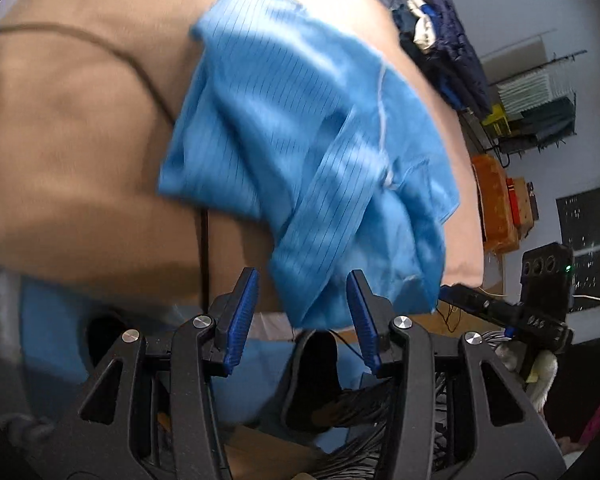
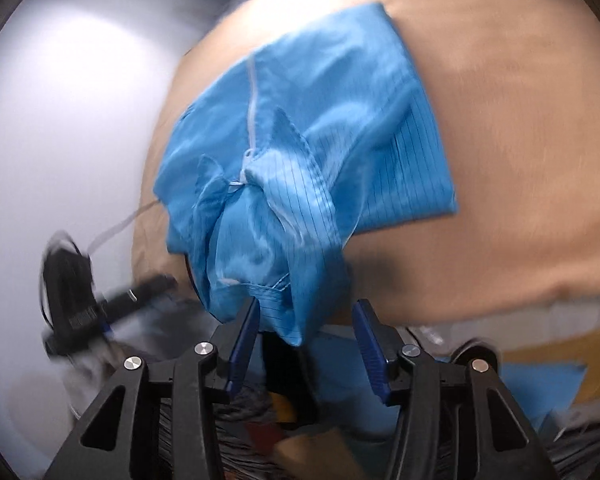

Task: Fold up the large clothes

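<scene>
- Blue garment (image 1: 300,152) lies bunched on the tan table (image 1: 80,140).
- My left gripper (image 1: 303,312): jaws spread, garment's near edge between them.
- My right gripper (image 2: 306,332): jaws spread, same edge.

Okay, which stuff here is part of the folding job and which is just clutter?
Job: blue garment, tan table, left hand-held gripper, right hand-held gripper, both open.
Clutter: dark clothes pile, orange box, black cable.
</scene>
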A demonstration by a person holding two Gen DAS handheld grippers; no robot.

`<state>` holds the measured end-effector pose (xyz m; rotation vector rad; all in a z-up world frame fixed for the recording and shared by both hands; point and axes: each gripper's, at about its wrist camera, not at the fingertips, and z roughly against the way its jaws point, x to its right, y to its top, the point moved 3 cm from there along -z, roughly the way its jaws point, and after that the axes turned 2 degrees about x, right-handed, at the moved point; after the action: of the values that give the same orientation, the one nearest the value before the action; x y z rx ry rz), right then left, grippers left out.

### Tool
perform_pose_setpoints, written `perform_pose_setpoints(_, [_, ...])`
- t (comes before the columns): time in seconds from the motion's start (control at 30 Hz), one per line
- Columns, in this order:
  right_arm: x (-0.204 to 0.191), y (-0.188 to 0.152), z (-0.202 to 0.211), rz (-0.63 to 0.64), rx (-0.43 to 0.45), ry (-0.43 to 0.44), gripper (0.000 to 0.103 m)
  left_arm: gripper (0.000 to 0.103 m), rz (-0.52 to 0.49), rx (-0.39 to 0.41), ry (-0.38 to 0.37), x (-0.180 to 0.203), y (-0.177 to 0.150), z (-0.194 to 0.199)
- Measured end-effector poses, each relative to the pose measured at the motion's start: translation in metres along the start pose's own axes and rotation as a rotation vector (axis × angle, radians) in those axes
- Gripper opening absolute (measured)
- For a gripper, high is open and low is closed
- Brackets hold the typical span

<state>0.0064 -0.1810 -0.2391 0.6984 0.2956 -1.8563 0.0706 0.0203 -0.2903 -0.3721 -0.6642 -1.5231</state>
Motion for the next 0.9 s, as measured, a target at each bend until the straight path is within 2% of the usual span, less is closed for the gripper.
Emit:
perform_pose_setpoints(0.1, [0.002,-0.003,-0.009,-0.055,0.007,0.003,0.051,0.046,0.057,-0.014,-0.001,-0.011,-0.011,-0.014])
perform_pose_setpoints(0.23, [0.013,-0.015,-0.021,-0.16,-0.018,0.038,0.051,0.046,0.155,-0.027,-0.043,-0.024,-0.018,-0.031])
perform_pose_setpoints(0.43, [0.03,-0.022,-0.03,-0.272,-0.013,0.067,0.05,0.044,0.174,0.002,-0.037,-0.027,-0.02,-0.036])
perform_pose_setpoints(0.47, [0.032,-0.022,-0.031,-0.286,-0.015,0.078,0.046,0.031,0.168,0.003,-0.039,-0.026,-0.021,-0.036])
perform_pose_setpoints(0.5, [0.034,-0.022,-0.03,-0.289,-0.021,0.086,0.04,0.004,0.157,0.003,-0.044,-0.024,-0.021,-0.037])
perform_pose_setpoints(0.53, [0.034,-0.021,-0.033,-0.288,-0.034,0.099,0.036,0.001,0.137,-0.002,-0.043,-0.019,-0.021,-0.039])
perform_pose_setpoints(0.6, [0.032,-0.017,-0.041,-0.264,-0.058,0.111,0.018,0.001,0.098,0.02,-0.04,-0.016,-0.019,-0.031])
perform_pose_setpoints(0.67, [0.028,-0.014,-0.039,-0.22,-0.061,0.111,0.008,0.0,0.072,0.051,-0.045,-0.011,-0.014,-0.02])
perform_pose_setpoints(0.73, [0.02,-0.009,-0.032,-0.137,-0.055,0.102,0.005,0.0,0.044,0.093,-0.042,-0.007,-0.008,-0.004])
perform_pose_setpoints(0.83, [0.005,-0.002,-0.015,0.027,0.006,0.06,0.0,0.0,0.002,0.134,-0.034,-0.002,-0.001,0.015])
perform_pose_setpoints(0.9, [-0.001,-0.005,-0.013,0.142,0.047,-0.015,0.0,0.0,-0.033,0.135,-0.011,0.0,-0.001,0.015])
